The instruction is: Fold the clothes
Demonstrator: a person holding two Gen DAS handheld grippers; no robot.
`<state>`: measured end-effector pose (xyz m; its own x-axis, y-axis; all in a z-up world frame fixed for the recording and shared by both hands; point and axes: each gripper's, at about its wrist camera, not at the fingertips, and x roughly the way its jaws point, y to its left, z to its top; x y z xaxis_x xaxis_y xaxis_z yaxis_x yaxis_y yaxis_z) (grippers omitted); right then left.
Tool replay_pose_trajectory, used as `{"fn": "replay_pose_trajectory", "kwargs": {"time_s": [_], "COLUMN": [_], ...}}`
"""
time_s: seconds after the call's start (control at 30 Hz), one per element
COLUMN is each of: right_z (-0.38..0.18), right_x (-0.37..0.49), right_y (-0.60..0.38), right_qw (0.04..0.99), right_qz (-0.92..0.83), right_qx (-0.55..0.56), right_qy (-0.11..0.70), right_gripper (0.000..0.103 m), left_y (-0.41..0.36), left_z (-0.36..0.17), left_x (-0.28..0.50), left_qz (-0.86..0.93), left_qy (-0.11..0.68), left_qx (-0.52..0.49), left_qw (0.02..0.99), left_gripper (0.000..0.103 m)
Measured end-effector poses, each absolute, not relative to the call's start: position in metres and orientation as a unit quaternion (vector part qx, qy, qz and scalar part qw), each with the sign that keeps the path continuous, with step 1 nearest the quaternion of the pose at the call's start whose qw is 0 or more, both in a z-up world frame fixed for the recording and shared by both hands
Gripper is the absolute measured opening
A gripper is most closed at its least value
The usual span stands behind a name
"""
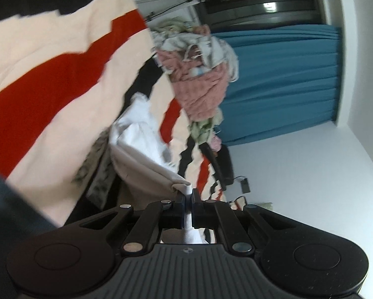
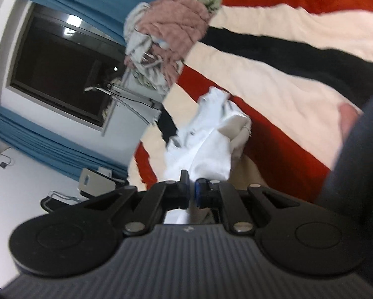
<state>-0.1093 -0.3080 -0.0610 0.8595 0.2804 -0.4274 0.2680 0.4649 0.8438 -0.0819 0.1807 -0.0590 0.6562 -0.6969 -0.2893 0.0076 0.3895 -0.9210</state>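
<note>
In the left wrist view, the left gripper (image 1: pixel 188 193) pinches a corner of a white garment (image 1: pixel 139 147), its jaws pressed together on the cloth. The garment hangs just beyond the fingers, in front of a striped blanket (image 1: pixel 62 57) of cream, red and black that fills the left of the picture. Farther off, a heap of pink and pale clothes (image 1: pixel 199 74) lies on the blanket, with a blue curtain (image 1: pixel 286 79) to its right.

In the right wrist view, the right gripper (image 2: pixel 192 185) is clamped on another part of the white garment (image 2: pixel 206 147), which bunches just ahead of it over the striped blanket (image 2: pixel 273 87). The clothes heap (image 2: pixel 171 32) sits far at the top, beside a dark window (image 2: pixel 57 74). A dark sleeve (image 2: pixel 358 169) fills the right edge.
</note>
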Motion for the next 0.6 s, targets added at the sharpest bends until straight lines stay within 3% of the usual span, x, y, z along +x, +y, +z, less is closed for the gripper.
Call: {"fn": "replay_pose_trajectory", "kwargs": {"time_s": [0.17, 0.4, 0.6], "right_z": [-0.064, -0.051, -0.101], "right_x": [-0.071, 0.077, 0.167], "right_y": [-0.314, -0.321, -0.324], "right_qw": [0.801, 0.810, 0.820], "right_qz": [-0.004, -0.026, -0.046], "right_qx": [0.533, 0.517, 0.486], "right_qy": [0.271, 0.277, 0.298], "right_gripper": [0.008, 0.010, 0.010], "left_y": [0.172, 0.139, 0.105], "left_z": [-0.049, -0.022, -0.053], "left_x": [-0.052, 0.090, 0.172], "left_qz": [-0.227, -0.200, -0.172], "left_qy": [0.340, 0.346, 0.348], "left_qx": [-0.467, -0.390, -0.320], "left_qw": [0.784, 0.830, 0.864], "left_gripper": [0.004, 0.004, 0.004]}}
